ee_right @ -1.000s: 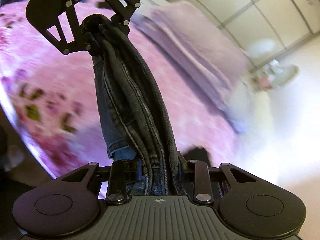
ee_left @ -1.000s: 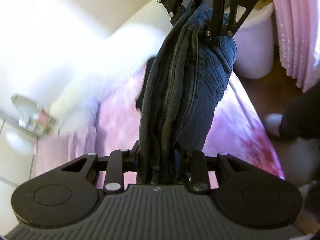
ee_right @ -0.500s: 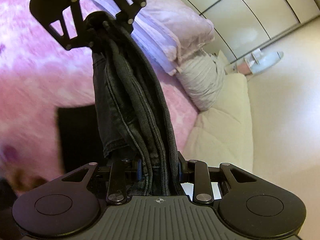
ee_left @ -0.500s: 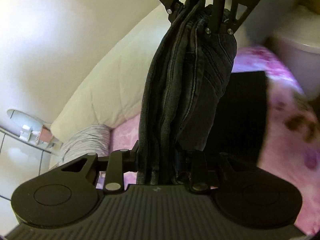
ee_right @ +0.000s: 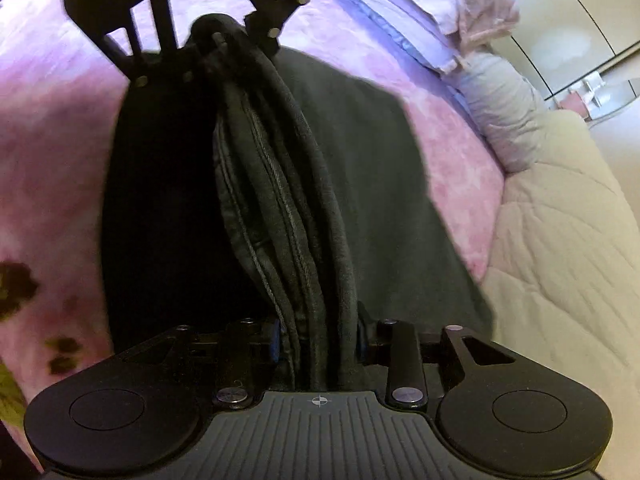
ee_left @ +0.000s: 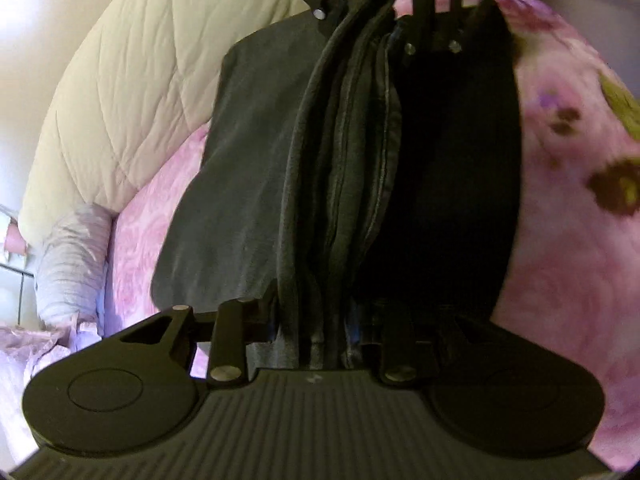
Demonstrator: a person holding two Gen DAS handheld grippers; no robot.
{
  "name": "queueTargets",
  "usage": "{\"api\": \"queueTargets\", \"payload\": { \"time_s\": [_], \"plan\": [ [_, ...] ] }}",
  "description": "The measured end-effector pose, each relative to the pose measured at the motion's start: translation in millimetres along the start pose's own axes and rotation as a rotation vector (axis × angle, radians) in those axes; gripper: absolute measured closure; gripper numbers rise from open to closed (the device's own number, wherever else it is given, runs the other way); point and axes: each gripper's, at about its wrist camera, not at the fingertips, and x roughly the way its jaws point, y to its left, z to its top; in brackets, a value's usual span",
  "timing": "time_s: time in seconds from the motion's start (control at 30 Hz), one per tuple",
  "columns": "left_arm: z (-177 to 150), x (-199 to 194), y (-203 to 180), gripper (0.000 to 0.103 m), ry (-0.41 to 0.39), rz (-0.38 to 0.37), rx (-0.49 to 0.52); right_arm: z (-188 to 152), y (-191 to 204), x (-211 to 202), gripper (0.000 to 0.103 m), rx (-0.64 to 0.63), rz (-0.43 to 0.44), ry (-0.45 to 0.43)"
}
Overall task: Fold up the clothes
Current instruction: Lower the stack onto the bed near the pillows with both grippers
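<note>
1. Pink floral bedspread (ee_left: 568, 240) carries a folded dark grey garment (ee_left: 240, 184).
2. Folded jeans (ee_left: 344, 184) stretch between left tongs (ee_left: 320, 344) and right tongs (ee_right: 316, 344), both clenched on them.
3. Their long axis runs tongs to tongs, directly above the grey garment.

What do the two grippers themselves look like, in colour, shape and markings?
Both the left gripper and the right gripper are matte black, with a ribbed plate, round disc-shaped lobes on each side, silver screw heads and a small crosshair mark. No cables or sleeves are visible.
</note>
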Motion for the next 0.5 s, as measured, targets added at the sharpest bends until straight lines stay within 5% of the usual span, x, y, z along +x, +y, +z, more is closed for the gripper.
{"api": "queueTargets", "payload": {
  "time_s": [0.3,0.5],
  "plan": [
    [-10.3,-21.8,1.9,0.077,-0.035,0.024,-0.035,19.7,-2.6,-20.6,0.070,0.066,-0.024,0.020],
    [-22.5,-1.7,-38.9,0.074,-0.008,-0.020,0.020,16.1,38.0,-15.1,0.069,0.009,0.003,0.072]
  ]
}}
